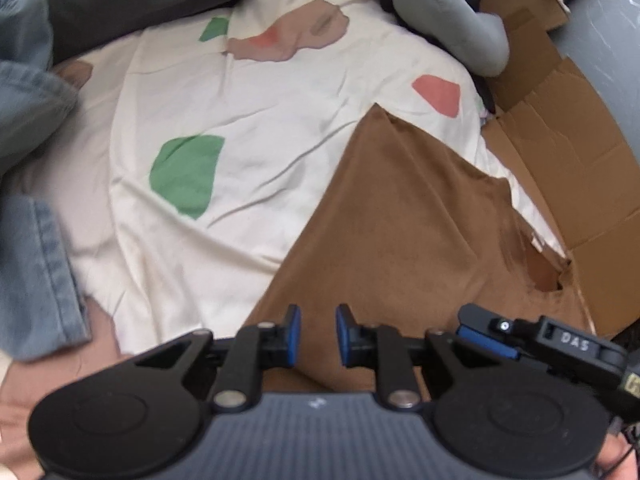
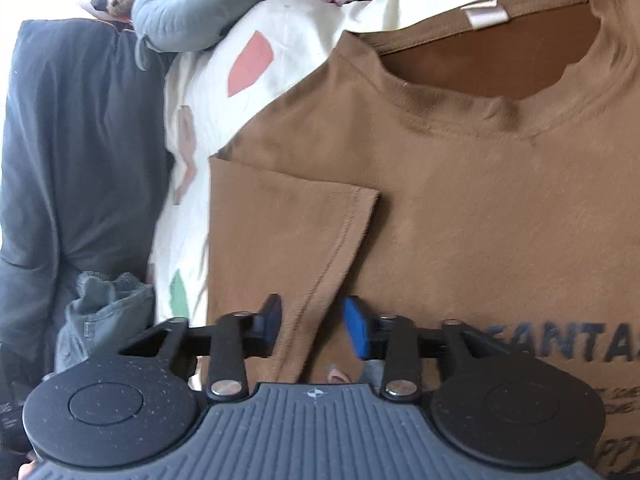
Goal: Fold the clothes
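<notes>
Left wrist view: the left gripper (image 1: pixel 318 334) hangs over the brown T-shirt (image 1: pixel 400 216), its 2 blue-padded jaws a narrow gap apart with nothing between them. The shirt lies flat on a cream sheet (image 1: pixel 280 120) printed with green, coral and tan patches. One corner of the shirt points away from the camera, toward the middle of the sheet. At lower right the right gripper (image 1: pixel 486 334) shows only its black finger and a blue pad, low over the shirt's near edge; its opening cannot be told from this view. Denim (image 1: pixel 36 248) lies along the left edge of the sheet, partly on it. A grey plush (image 1: pixel 460 20) rests at the sheet's far end, and flattened cardboard (image 1: pixel 560 152) lies along the right side of the sheet.

Right wrist view: the right gripper (image 2: pixel 312 326) stands with its jaws well apart, astride the hem of the folded sleeve (image 2: pixel 292 232) without closing on it. The sleeve is turned inward and lies on the shirt's chest. The collar (image 2: pixel 460 92) with a pale label (image 2: pixel 484 14) lies toward the top of the frame, and dark lettering (image 2: pixel 560 346) runs across the chest at right. A dark garment (image 2: pixel 80 140) lies to the left of the sheet, with a bunched grey garment (image 2: pixel 104 312) just beside it.
</notes>
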